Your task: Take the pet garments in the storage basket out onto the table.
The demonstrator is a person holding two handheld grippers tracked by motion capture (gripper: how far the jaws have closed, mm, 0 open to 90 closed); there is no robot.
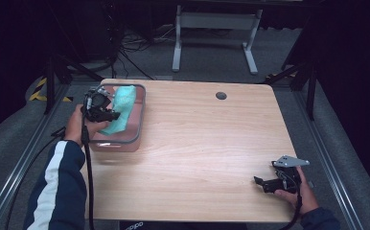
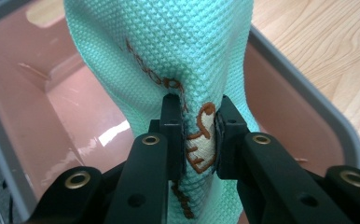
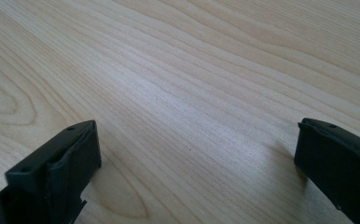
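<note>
Pinching teal cloth [image 2: 169,56] over pink bin [image 1: 135,132], left tool [image 2: 199,135], right tool [image 3: 192,158] wide, resting on table [image 3: 178,70].

Brown embroidery on cloth [image 2: 169,56], illegible.

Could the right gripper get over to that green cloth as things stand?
Probably yes: bare table lies between the right gripper and the green cloth, though the left gripper already pinches it over the pink tub.
</note>
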